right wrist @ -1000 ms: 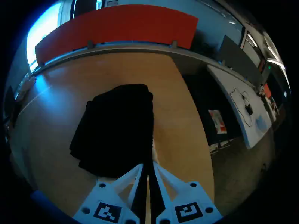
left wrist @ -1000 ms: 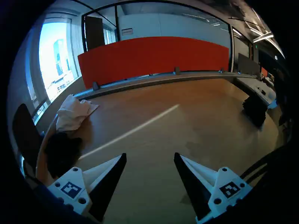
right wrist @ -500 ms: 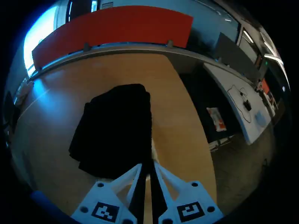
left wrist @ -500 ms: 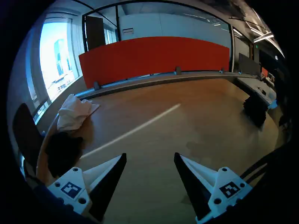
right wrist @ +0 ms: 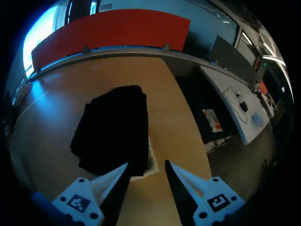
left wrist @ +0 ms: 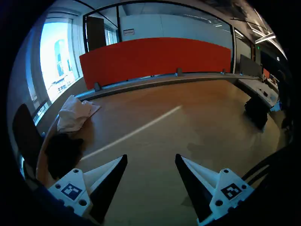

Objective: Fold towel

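In the right gripper view a black towel (right wrist: 113, 130) lies folded on the wooden table (right wrist: 173, 113), with a pale cloth edge (right wrist: 152, 164) peeking out under its near corner. My right gripper (right wrist: 146, 164) stands open just above that near corner, its fingers apart and holding nothing. The left gripper view has my left gripper (left wrist: 150, 156) open over bare table (left wrist: 169, 124), nothing between its fingers. A crumpled white towel (left wrist: 73, 113) lies far off at the table's left edge. A dark folded pile (left wrist: 257, 109) sits at the far right.
A dark bundle (left wrist: 62, 152) lies near the white towel at the left edge. A red partition (left wrist: 154, 58) runs along the table's far side. Beyond the table's right edge are a drop to the floor and a white desk (right wrist: 233, 109) with cables.
My right gripper has opened, letting go of the black towel's near edge, which now lies flat. The left gripper has not moved.
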`<action>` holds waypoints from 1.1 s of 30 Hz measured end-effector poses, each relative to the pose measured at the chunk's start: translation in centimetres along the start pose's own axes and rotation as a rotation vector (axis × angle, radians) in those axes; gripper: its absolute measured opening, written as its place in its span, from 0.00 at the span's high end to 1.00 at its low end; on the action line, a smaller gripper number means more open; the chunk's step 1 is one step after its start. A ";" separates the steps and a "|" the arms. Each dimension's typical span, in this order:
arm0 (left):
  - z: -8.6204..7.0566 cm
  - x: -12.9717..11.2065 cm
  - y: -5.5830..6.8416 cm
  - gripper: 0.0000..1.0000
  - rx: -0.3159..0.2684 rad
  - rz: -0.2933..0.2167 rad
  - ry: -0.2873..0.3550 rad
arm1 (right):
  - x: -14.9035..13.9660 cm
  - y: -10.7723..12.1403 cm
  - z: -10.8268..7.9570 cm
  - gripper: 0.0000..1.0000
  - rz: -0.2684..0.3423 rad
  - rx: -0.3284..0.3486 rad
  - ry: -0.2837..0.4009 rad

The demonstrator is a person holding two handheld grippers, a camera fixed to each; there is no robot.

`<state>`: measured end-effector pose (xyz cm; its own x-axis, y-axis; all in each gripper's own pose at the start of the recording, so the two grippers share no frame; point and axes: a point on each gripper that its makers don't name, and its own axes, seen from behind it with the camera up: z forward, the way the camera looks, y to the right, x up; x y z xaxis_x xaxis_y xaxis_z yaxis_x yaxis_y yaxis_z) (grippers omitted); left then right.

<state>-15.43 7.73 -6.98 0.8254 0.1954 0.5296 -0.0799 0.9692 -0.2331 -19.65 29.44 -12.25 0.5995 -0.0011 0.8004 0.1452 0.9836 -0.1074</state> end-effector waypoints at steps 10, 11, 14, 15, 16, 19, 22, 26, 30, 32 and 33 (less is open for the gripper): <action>0.0 0.1 -0.2 0.06 -0.003 -0.008 0.008 | 0.4 -1.0 -1.0 0.00 0.008 -0.009 0.038; 0.1 0.1 -0.2 0.06 -0.004 -0.010 0.009 | 0.5 -1.1 -1.1 0.00 0.008 -0.009 0.043; 0.0 0.2 -0.3 0.06 -0.008 -0.016 0.012 | 1.1 -1.6 -1.5 0.00 0.010 -0.009 0.068; 0.0 0.2 -0.3 0.06 -0.009 -0.018 0.014 | 1.4 -1.8 -1.7 0.00 0.010 -0.009 0.079; 0.1 0.3 -0.3 0.06 -0.009 -0.019 0.016 | 1.8 -1.9 -1.8 0.00 0.012 -0.009 0.092; 0.1 0.5 -0.4 0.06 -0.008 -0.022 0.022 | 3.1 -2.6 -2.4 0.00 0.021 -0.005 0.138; 0.2 0.8 -0.5 0.06 -0.007 -0.027 0.030 | 4.9 -3.7 -3.2 0.00 0.033 0.011 0.203; 0.2 1.3 -0.6 0.06 -0.005 -0.037 0.040 | 7.3 -5.2 -4.4 0.00 0.045 0.034 0.300; 0.2 1.7 -0.8 0.06 -0.002 -0.043 0.051 | 9.4 -6.4 -5.4 0.00 0.050 0.045 0.383; 0.3 1.9 -0.8 0.06 -0.001 -0.046 0.055 | 10.3 -6.8 -5.9 0.00 0.054 0.045 0.421; 0.3 2.0 -0.9 0.06 0.000 -0.047 0.058 | 10.9 -7.0 -6.1 0.00 0.057 0.044 0.443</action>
<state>-13.87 7.31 -5.50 0.8592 0.1409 0.4919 -0.0405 0.9771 -0.2090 -9.33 21.40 -6.42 0.8860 -0.0147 0.4634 0.0747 0.9910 -0.1114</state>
